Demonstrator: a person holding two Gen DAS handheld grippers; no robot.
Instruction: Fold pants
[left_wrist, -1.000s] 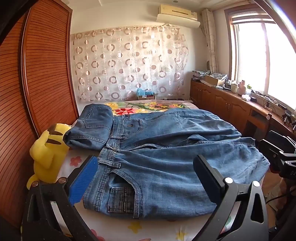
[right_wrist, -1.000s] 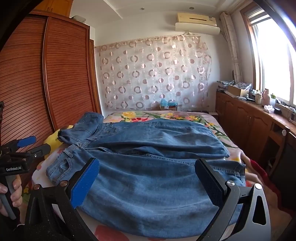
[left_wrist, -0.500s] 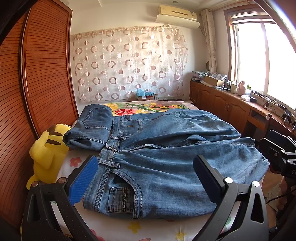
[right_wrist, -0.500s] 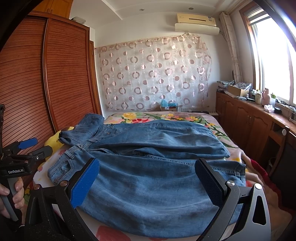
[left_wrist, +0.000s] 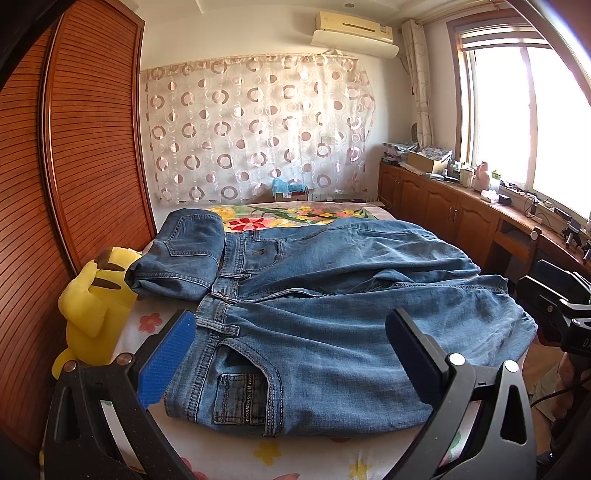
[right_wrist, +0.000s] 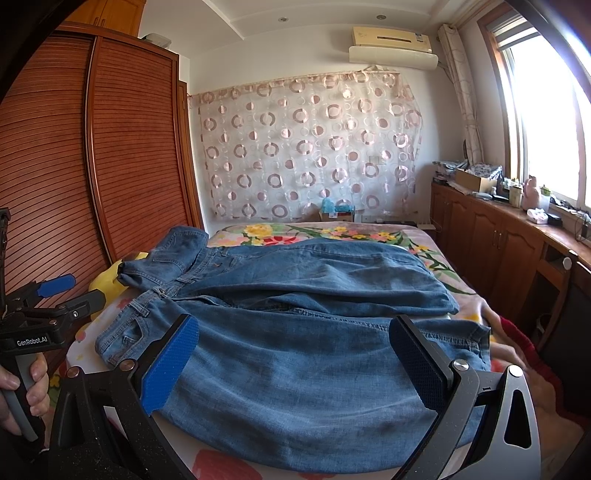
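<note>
Blue denim pants lie spread across the flowered bed, waistband to the left and both legs running right. One corner of the waist is flipped over at the far left. My left gripper hovers open above the near waist pocket, nothing between its fingers. My right gripper stands open over the near leg, also holding nothing. The left gripper also shows at the left edge of the right wrist view, held by a hand.
A yellow plush toy sits at the bed's left edge beside a wooden slatted wardrobe. Wooden cabinets with clutter run along the right wall under the window. A patterned curtain hangs behind the bed.
Both grippers have shifted only slightly; the pants lie as before.
</note>
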